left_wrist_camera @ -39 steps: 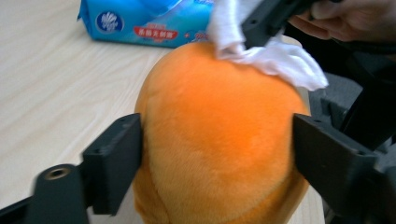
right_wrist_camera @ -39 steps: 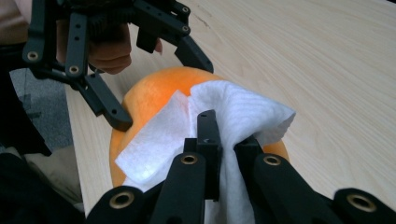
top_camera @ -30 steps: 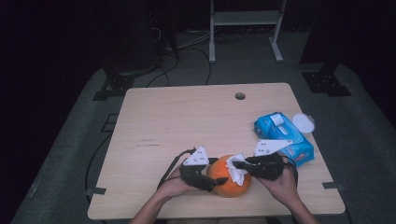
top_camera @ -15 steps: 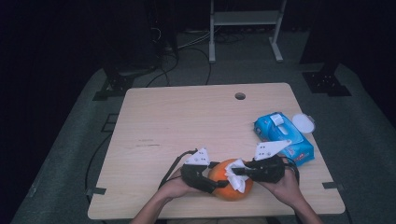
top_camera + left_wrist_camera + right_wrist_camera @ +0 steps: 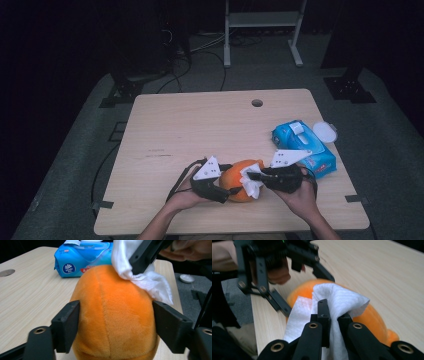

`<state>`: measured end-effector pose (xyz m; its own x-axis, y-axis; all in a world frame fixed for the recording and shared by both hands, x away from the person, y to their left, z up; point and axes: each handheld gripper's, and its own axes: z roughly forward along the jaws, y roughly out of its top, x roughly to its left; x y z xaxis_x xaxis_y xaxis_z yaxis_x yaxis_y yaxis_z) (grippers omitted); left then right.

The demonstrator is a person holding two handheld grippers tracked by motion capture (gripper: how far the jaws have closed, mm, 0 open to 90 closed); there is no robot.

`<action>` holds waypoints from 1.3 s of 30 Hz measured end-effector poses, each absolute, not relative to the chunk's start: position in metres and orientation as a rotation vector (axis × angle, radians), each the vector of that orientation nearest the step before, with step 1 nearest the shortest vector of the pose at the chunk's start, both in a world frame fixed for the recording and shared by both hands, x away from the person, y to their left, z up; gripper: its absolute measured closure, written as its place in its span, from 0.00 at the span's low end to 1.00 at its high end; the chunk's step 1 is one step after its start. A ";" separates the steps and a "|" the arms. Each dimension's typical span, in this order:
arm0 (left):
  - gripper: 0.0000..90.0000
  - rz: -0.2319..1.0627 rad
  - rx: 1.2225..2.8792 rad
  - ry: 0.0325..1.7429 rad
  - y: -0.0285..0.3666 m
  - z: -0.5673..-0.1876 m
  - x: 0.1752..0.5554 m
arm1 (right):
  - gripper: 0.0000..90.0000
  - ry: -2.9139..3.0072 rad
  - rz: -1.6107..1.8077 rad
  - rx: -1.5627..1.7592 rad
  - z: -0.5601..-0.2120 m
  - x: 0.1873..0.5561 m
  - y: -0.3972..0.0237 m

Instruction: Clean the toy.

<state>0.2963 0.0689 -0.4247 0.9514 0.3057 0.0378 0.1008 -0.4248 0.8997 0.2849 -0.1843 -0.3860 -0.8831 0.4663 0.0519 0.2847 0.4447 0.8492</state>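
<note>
While the left tongs, jaws just widening, clamped the orange plush toy on the worktop's near edge, the right tongs, shut on a white wipe, pressed it on top; wiping under way, unfinished.

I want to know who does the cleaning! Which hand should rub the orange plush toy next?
Probably the right. The right hand-held gripper is shut on the white wipe, which already lies against the orange plush toy. The left hand-held gripper is busy: its jaws clasp the toy's sides, steadying it on the table.
</note>
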 end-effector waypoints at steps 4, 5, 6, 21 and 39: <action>0.30 0.274 2.030 0.229 0.060 -0.423 0.289 | 0.94 2.504 1.472 0.583 -0.383 0.276 -0.167; 0.30 0.282 2.033 0.220 0.058 -0.423 0.287 | 0.94 2.506 1.465 0.556 -0.382 0.273 -0.162; 0.30 0.289 2.038 0.215 0.059 -0.423 0.287 | 0.94 2.504 1.442 0.545 -0.382 0.272 -0.158; 0.25 0.226 2.037 0.310 0.080 -0.425 0.305 | 0.94 2.442 1.374 0.802 -0.393 0.295 -0.195; 0.33 0.288 2.080 0.173 0.064 -0.418 0.286 | 0.94 2.465 1.371 0.565 -0.379 0.267 -0.151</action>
<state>0.2863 0.0636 -0.4184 0.9616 0.2401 0.1333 0.0049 -0.5004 0.8658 0.2672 -0.1507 -0.3790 -0.8894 0.4553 -0.0402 0.2061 0.4780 0.8538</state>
